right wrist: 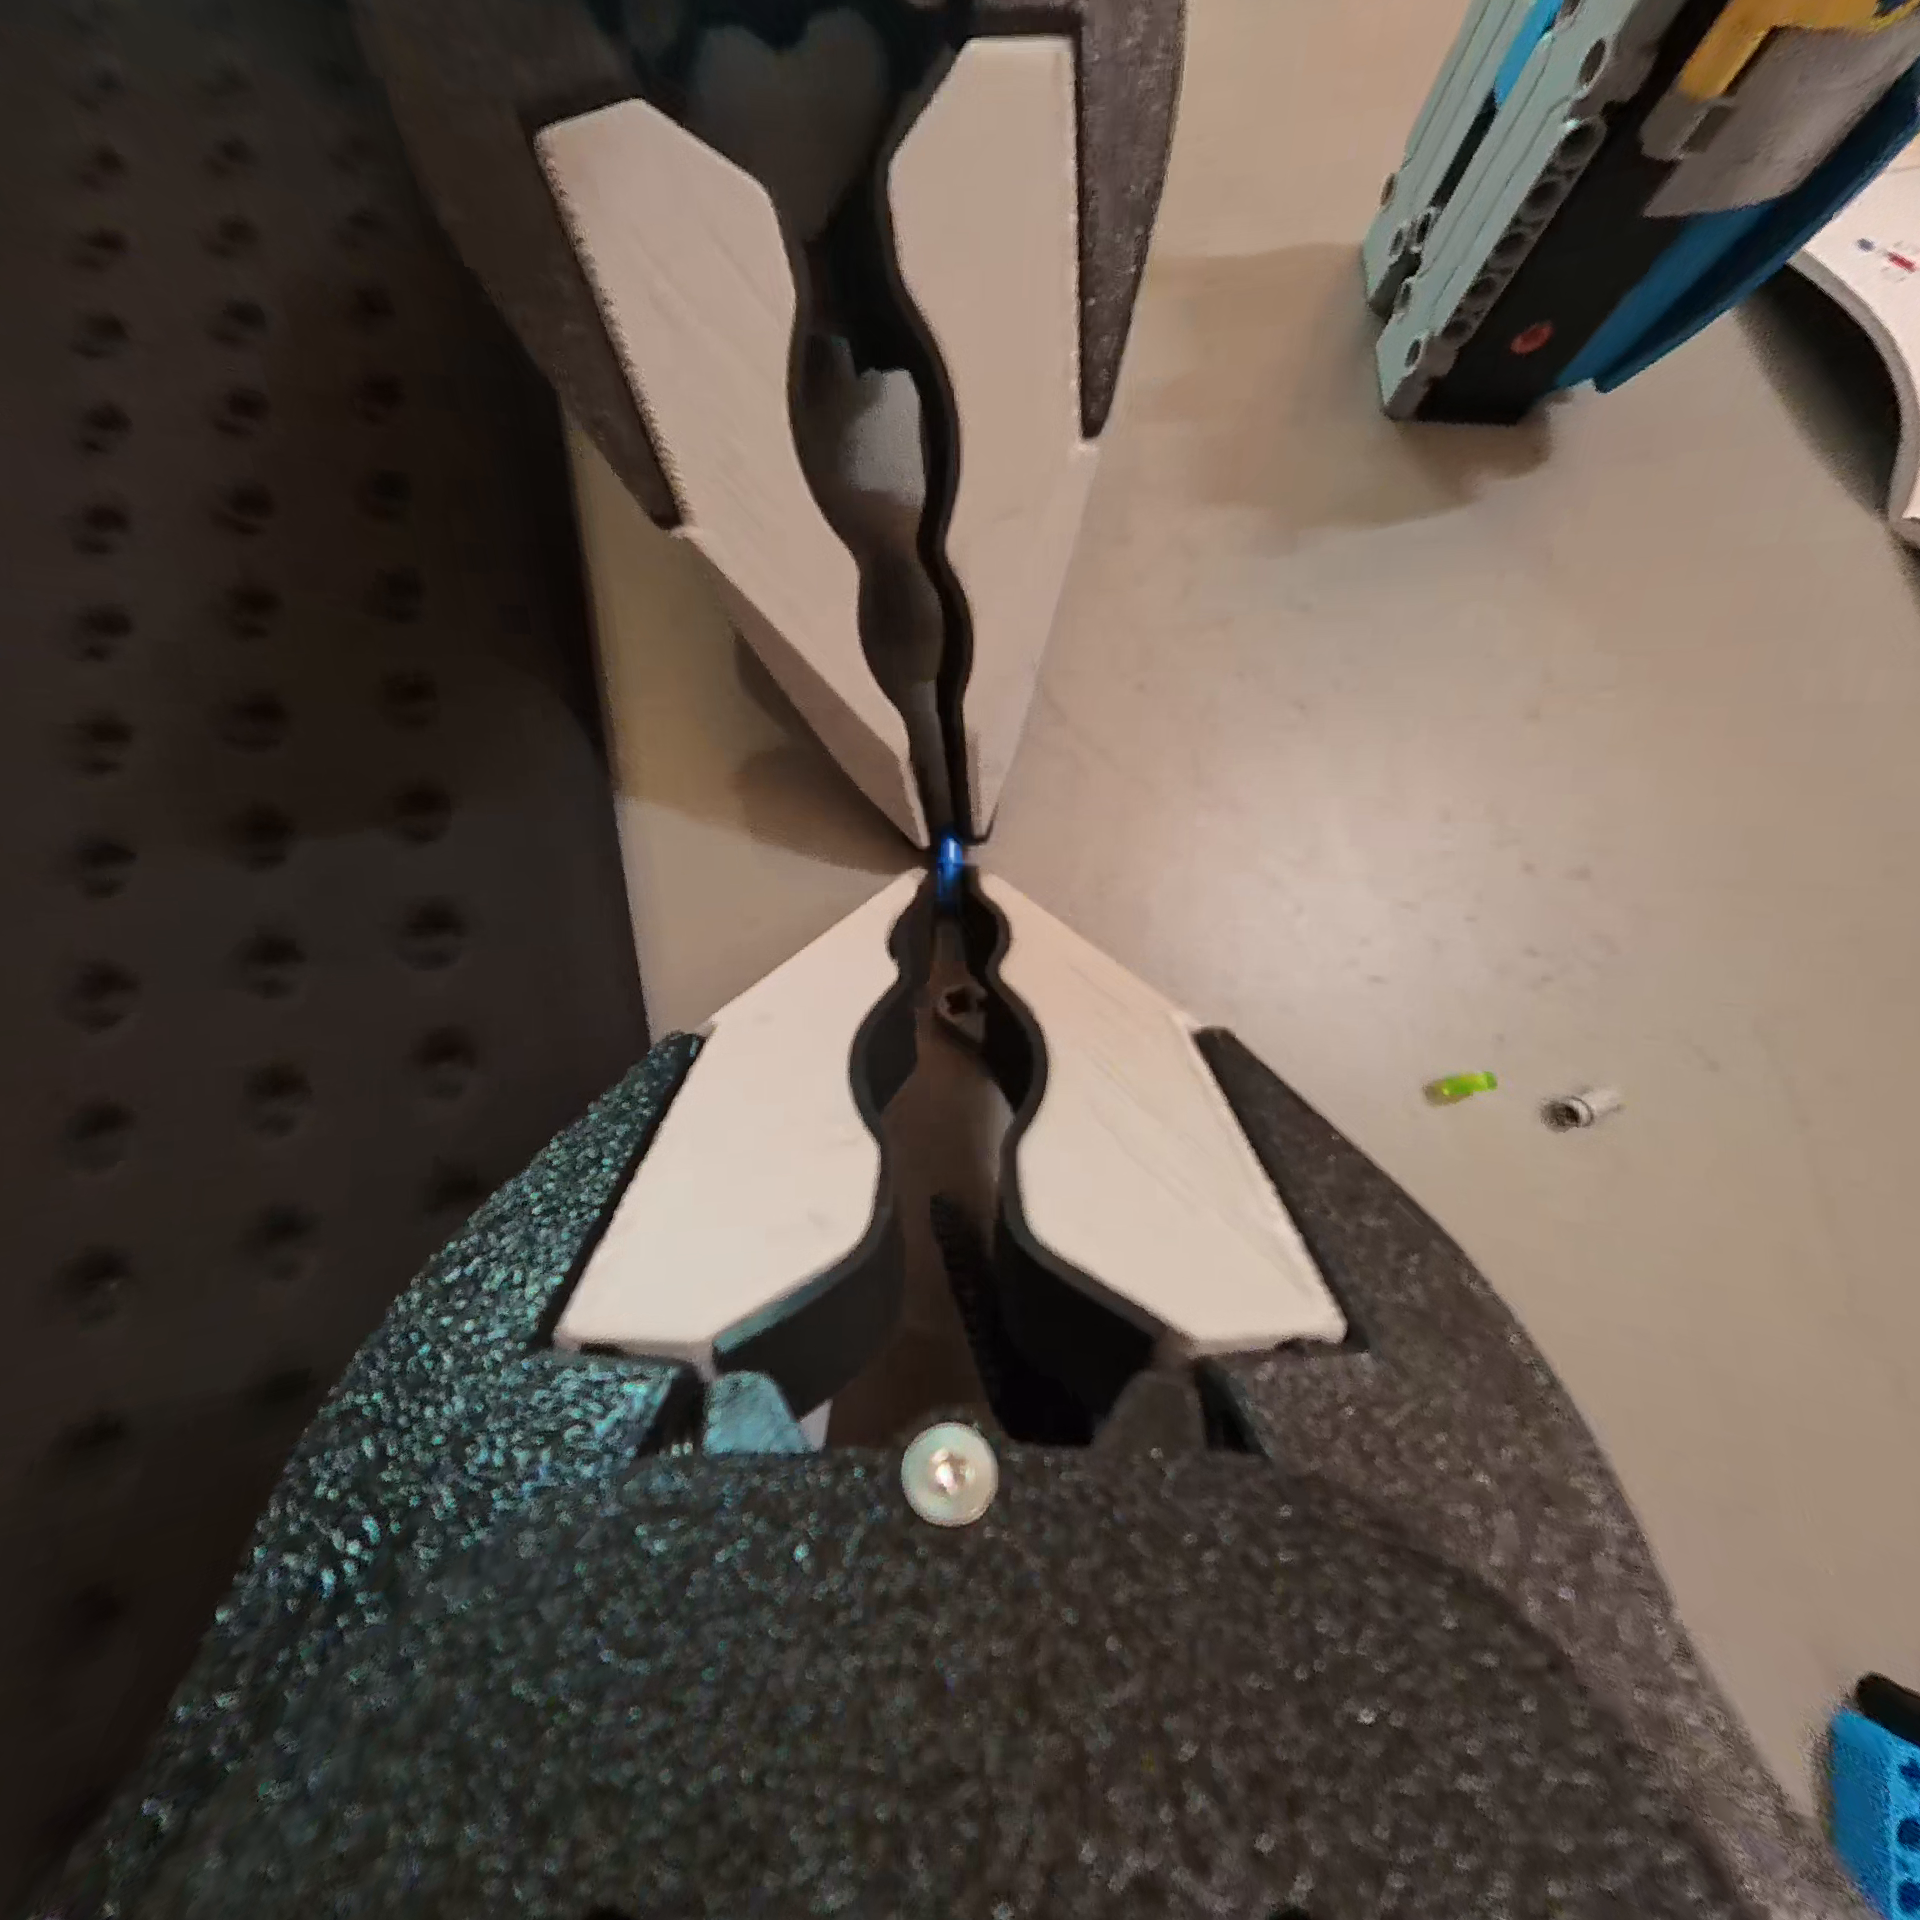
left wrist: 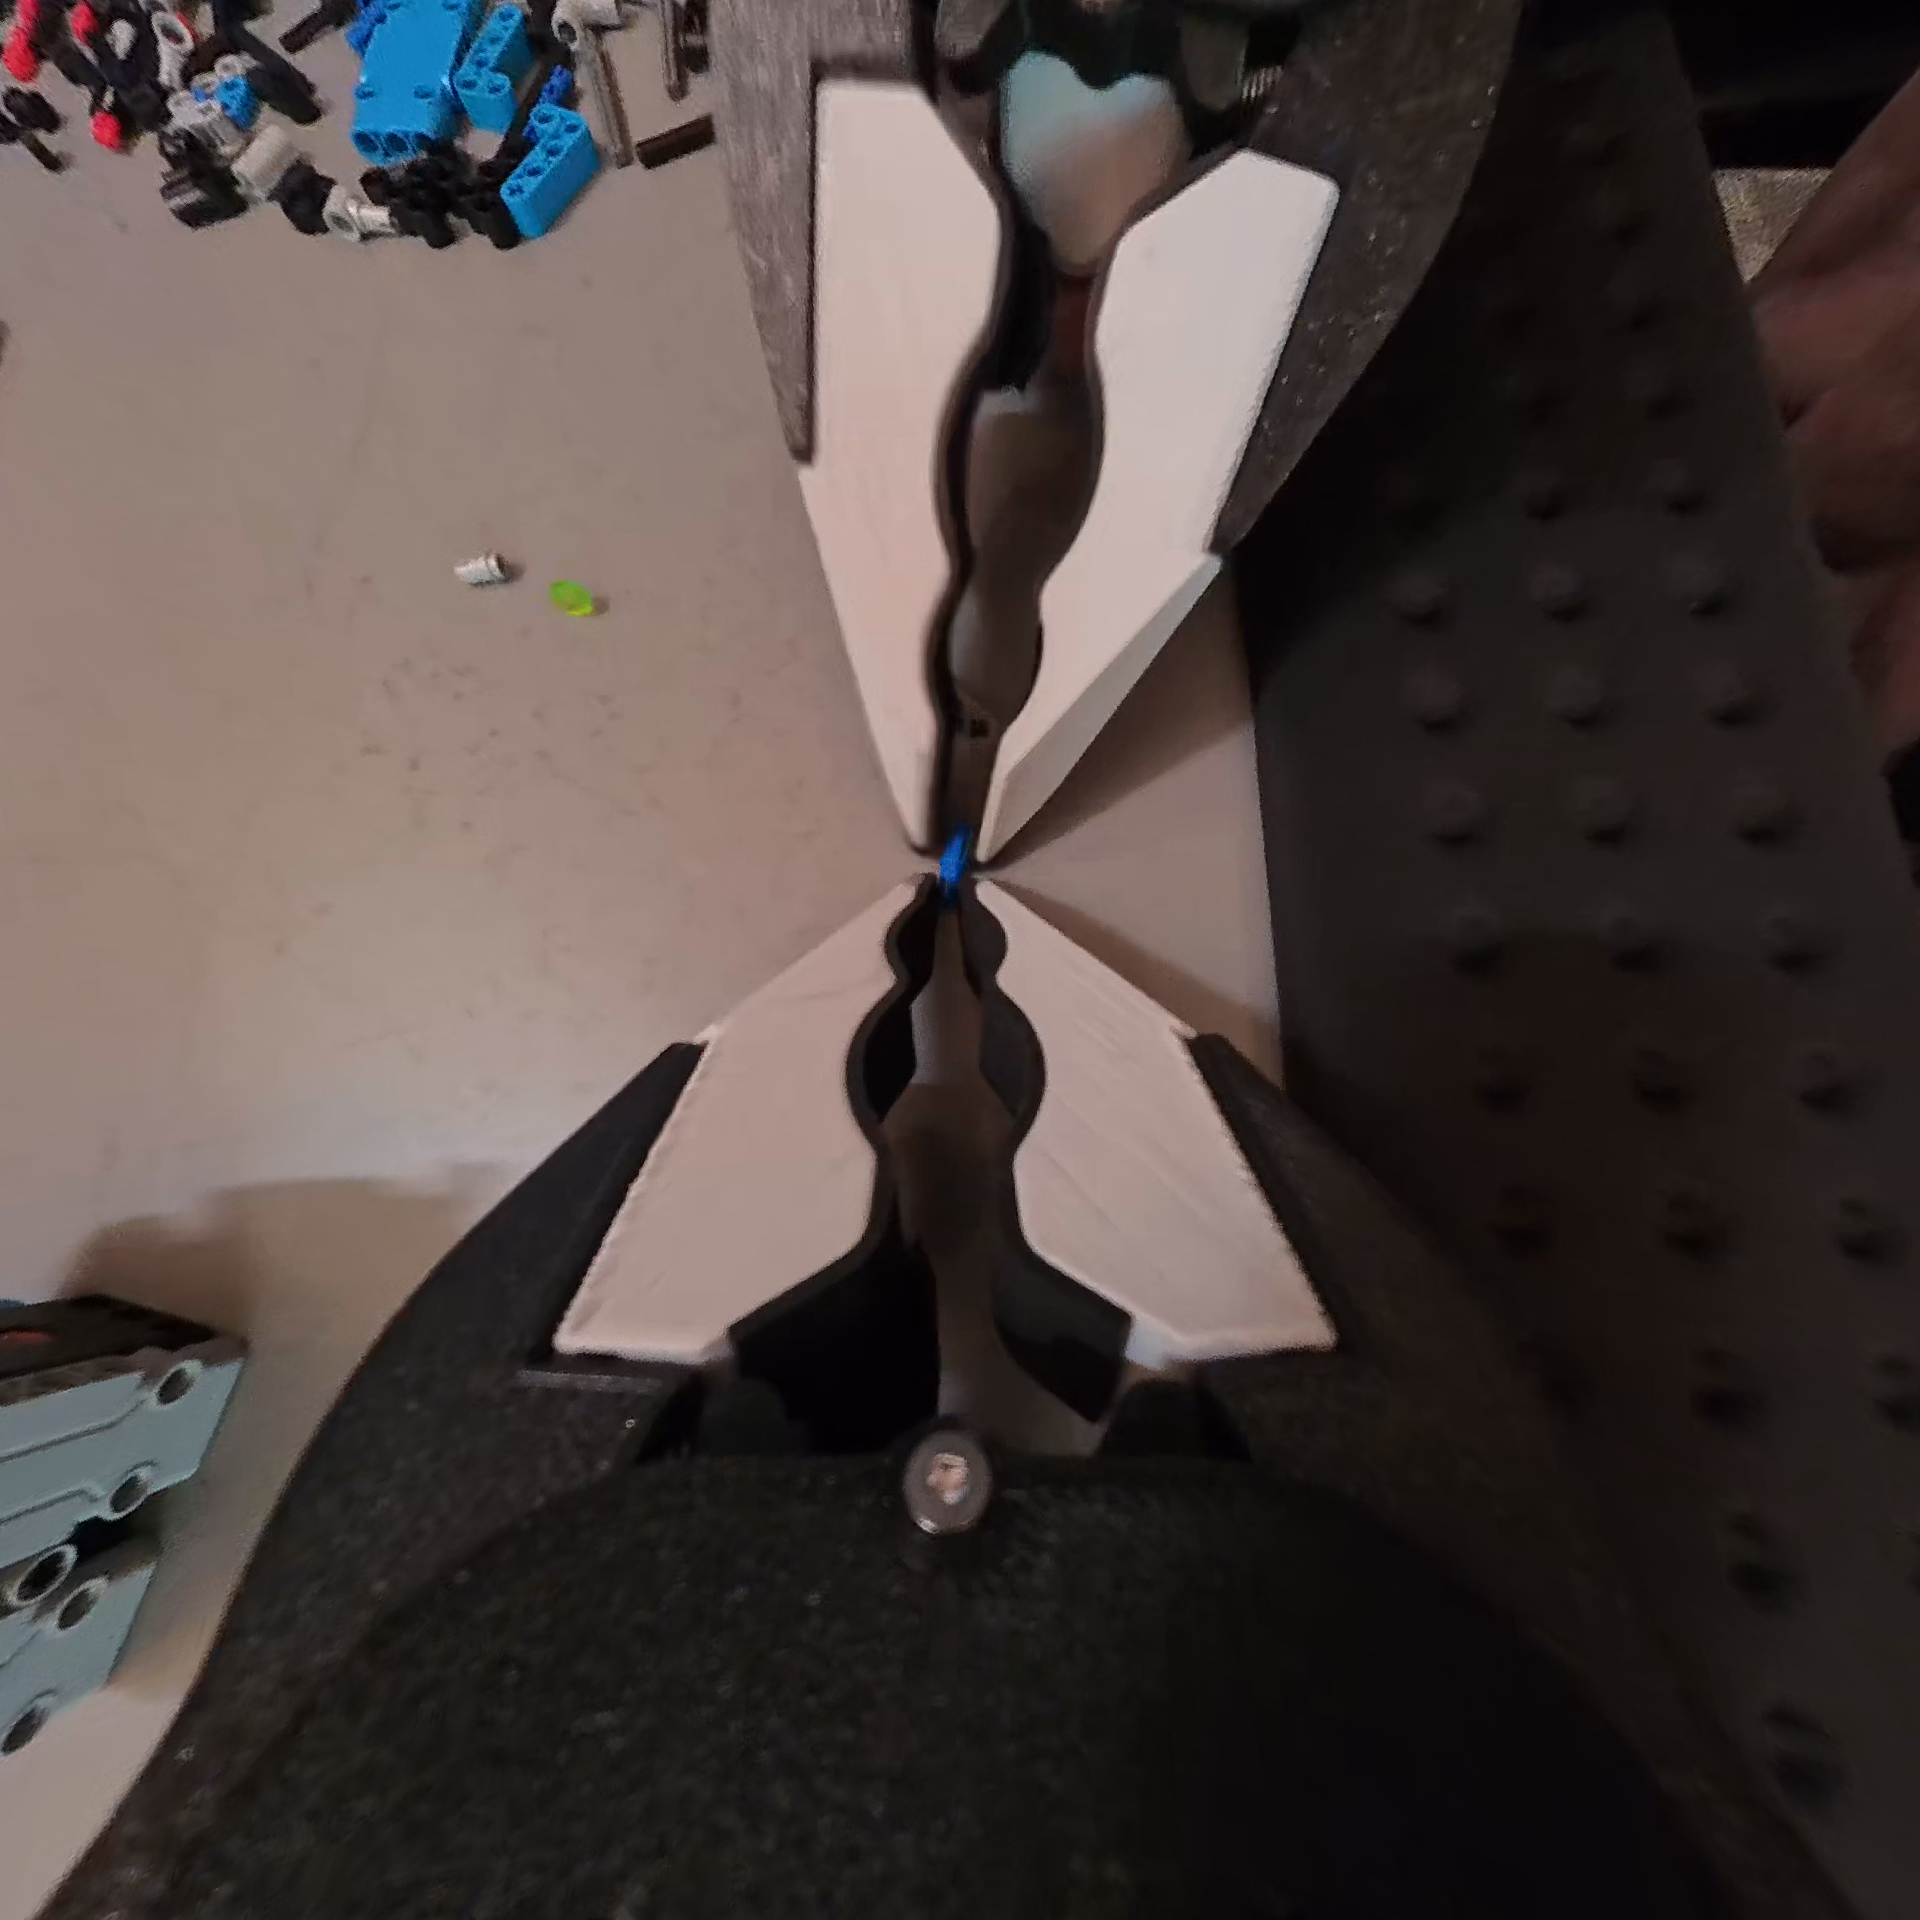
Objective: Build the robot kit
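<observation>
My two grippers meet tip to tip over a beige table. In the left wrist view my left gripper (left wrist: 941,885) comes up from the bottom and is shut, and the right gripper (left wrist: 951,837) reaches down from the top. A tiny blue piece (left wrist: 952,858) is pinched between both sets of white fingertips. In the right wrist view my right gripper (right wrist: 941,883) is at the bottom and shut, and the left gripper (right wrist: 951,829) points down at it. The blue piece (right wrist: 947,860) sits between them. Most of the piece is hidden by the fingers.
A pile of blue, black, red and grey building parts (left wrist: 416,114) lies far left. A small grey connector (left wrist: 485,569) and a green round piece (left wrist: 575,600) lie loose. A grey-blue block assembly (right wrist: 1558,208) stands nearby. A black dimpled mat (left wrist: 1610,935) borders the table. Both grippers' tips are close together, under 4 cm apart. The small grey connector (left wrist: 485,569) is about equally far from each gripper, around 12 cm. My right wrist view (right wrist: 1584,1107) looks at it from another angle.
</observation>
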Available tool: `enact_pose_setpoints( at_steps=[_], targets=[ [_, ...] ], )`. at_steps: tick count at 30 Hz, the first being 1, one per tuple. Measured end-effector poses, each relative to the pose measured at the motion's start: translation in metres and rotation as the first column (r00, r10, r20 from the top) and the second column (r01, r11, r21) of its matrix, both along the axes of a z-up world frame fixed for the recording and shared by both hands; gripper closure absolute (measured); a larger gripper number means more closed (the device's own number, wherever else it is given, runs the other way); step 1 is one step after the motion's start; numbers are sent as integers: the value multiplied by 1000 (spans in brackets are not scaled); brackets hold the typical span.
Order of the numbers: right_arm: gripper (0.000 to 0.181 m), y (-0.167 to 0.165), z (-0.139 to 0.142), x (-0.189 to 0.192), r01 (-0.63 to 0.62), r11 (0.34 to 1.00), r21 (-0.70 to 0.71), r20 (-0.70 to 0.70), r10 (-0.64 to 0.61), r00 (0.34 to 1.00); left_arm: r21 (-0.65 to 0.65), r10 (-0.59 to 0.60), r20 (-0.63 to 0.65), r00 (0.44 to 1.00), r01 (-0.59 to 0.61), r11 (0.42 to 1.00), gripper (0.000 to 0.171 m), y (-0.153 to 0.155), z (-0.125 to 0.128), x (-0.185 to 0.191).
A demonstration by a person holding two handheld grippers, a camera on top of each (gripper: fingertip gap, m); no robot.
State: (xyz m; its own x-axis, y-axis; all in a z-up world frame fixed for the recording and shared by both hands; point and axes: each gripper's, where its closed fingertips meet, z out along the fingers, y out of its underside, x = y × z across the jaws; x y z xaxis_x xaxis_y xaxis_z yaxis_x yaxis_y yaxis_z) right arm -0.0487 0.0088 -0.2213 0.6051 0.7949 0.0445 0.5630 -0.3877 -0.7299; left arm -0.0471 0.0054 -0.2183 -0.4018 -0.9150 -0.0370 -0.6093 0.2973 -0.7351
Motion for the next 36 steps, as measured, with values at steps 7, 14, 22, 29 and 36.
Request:
enact_pose_setpoints(
  at_steps=[7, 14, 22, 29, 36],
  targets=[
    [177, 3, 28, 9, 18, 982, 187, -15, -15, 1000, -320, 137, -6, 991, -132, 938, 166, 1, 27, 6],
    [177, 9, 55, 12, 24, 901, 433, 68, -59, 996, -684, 233, -63, 970, -212, 698, 152, 9, 52, 9],
    [177, 3, 56, 5, -14, 900, 435, 62, -14, 998, -718, 193, -43, 980, -165, 676, 167, -2, 57, 6],
    [177, 1, 60, 2, -24, 897, 441, 49, 3, 999, -727, 180, -27, 983, -143, 672, 167, -5, 59, 6],
    [177, 2, 58, 3, -19, 900, 435, 52, -3, 999, -725, 183, -35, 983, -151, 672, 167, -5, 57, 7]
  ],
)
